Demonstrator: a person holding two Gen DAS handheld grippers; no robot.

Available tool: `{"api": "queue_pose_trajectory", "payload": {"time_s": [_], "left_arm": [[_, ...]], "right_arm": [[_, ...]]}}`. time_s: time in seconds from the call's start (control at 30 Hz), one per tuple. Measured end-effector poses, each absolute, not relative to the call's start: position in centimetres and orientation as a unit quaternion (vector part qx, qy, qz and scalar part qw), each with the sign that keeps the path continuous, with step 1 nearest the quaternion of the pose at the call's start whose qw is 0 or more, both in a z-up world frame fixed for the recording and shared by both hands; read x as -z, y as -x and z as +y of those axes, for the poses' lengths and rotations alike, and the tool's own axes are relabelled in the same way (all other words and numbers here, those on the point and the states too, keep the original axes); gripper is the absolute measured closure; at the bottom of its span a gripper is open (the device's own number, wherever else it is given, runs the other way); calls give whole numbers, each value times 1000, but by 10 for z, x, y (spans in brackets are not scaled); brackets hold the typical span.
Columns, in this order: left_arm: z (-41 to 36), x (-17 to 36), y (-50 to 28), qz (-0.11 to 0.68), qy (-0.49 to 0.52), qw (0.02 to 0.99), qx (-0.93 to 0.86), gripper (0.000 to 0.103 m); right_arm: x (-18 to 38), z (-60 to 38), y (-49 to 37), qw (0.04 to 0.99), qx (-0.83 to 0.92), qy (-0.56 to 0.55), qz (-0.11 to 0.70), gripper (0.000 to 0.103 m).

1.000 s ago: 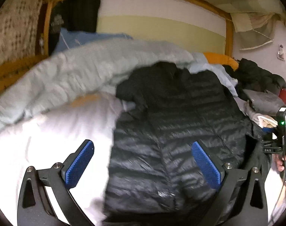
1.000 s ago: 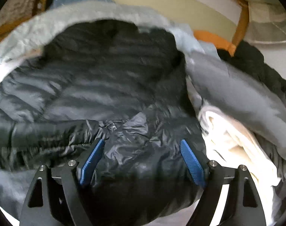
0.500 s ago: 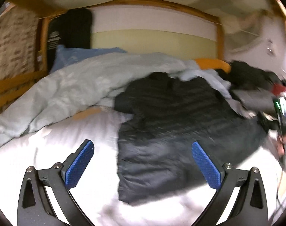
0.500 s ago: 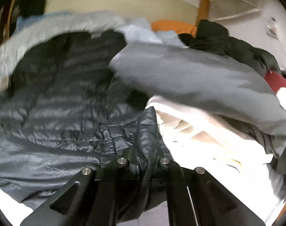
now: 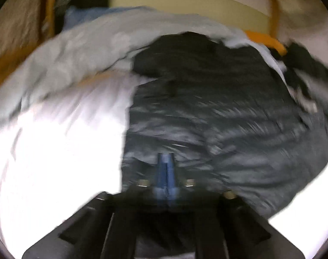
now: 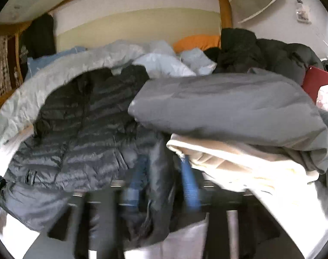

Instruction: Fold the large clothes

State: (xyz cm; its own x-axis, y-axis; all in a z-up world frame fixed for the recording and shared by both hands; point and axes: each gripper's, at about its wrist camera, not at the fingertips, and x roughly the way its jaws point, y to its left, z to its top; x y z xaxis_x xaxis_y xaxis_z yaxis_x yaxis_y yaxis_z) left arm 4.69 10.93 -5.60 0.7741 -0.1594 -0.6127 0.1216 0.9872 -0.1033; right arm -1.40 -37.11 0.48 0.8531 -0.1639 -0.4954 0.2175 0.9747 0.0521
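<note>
A black puffer jacket (image 5: 207, 108) lies spread on the white bed sheet (image 5: 56, 161), collar toward the headboard. In the blurred left wrist view my left gripper (image 5: 166, 157) sits low at the jacket's near hem. Its blue pads are pressed together, with fabric bunched on both sides. In the right wrist view the jacket (image 6: 77, 129) fills the left half. My right gripper (image 6: 161, 168) is at its right edge with its jaws opening. An upright fold of jacket fabric stands between the blue pads (image 6: 187, 181), which no longer press on it.
A folded grey garment (image 6: 228, 108) lies on a cream one (image 6: 228, 161) just right of the jacket. Behind are a pale blue duvet (image 6: 45, 82), an orange pillow (image 6: 196, 41), a heap of black clothes (image 6: 261, 51), a red item (image 6: 317, 82) and the wooden bed frame (image 6: 225, 6).
My left gripper dropped from open above the bed onto the jacket's hem and shut. My right gripper, shut on a jacket fold half a second ago, has spread its jaws and lifted.
</note>
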Motion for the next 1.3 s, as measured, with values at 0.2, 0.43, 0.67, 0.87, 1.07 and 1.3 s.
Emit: {"api": "queue_pose_trajectory", "payload": {"time_s": [0.2,0.43,0.67,0.87,1.07,1.3], "left_arm": [[131,58,-51,330,86,939,53,102],[112,56,-54,324,-29,944,-48,102],[125,52,-43,305,37,950,59,46],[152,29,-13,276,111,951,88,17],[157,36,-16,344,178,903,186,0],[123,51,-24,363,67,919,136,94]], "right_arm": [[-17,-396,29,968,45,-102,225,30],[-6,-400,29,957,-40,-79,276,20],[37,-372,4,942,-10,4,336,38],[48,-358,-8,926,94,77,357,98],[51,-396,-10,905,210,16,370,102],[29,-436,10,928,59,-156,334,102]]}}
